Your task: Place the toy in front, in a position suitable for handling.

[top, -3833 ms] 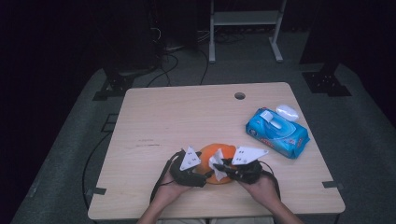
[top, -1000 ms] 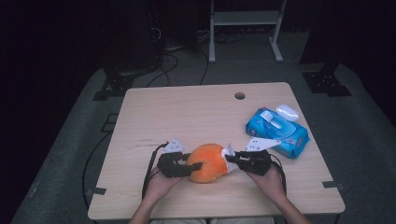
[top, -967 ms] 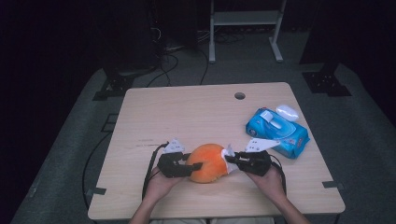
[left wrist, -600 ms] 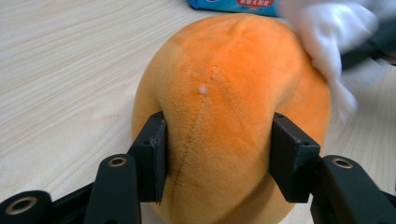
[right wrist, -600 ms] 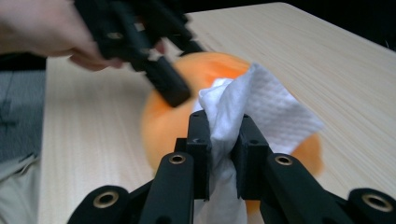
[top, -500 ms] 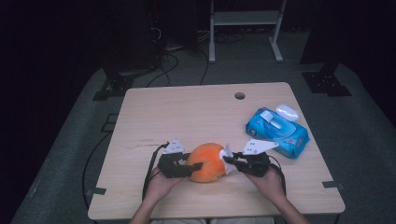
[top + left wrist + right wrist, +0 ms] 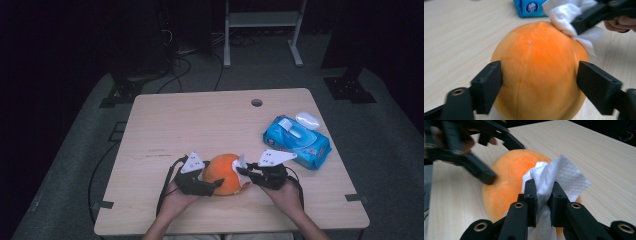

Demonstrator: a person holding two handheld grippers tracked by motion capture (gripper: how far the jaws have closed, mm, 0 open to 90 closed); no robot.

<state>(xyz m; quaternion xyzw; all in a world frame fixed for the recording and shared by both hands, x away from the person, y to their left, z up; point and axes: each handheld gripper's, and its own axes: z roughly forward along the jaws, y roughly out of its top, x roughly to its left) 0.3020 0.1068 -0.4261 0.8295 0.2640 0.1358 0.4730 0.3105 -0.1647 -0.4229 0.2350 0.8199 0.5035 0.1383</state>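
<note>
The wooden surface (image 7: 200, 120) carries an orange plush ball (image 7: 226, 174) near its near edge, with a blue wipes pack (image 7: 297, 141) well apart to the far right. The left gripper (image 7: 537, 85) brackets the ball's left side — its jaws have just been opening, and in the left gripper view the right one stands clear of the plush while the left one sits at its edge. The right gripper (image 7: 543, 200) is clamped on a white wipe (image 7: 560, 176), pressed to the ball's upper right — the ball lies straight ahead of both jaw pairs, between them.
</note>
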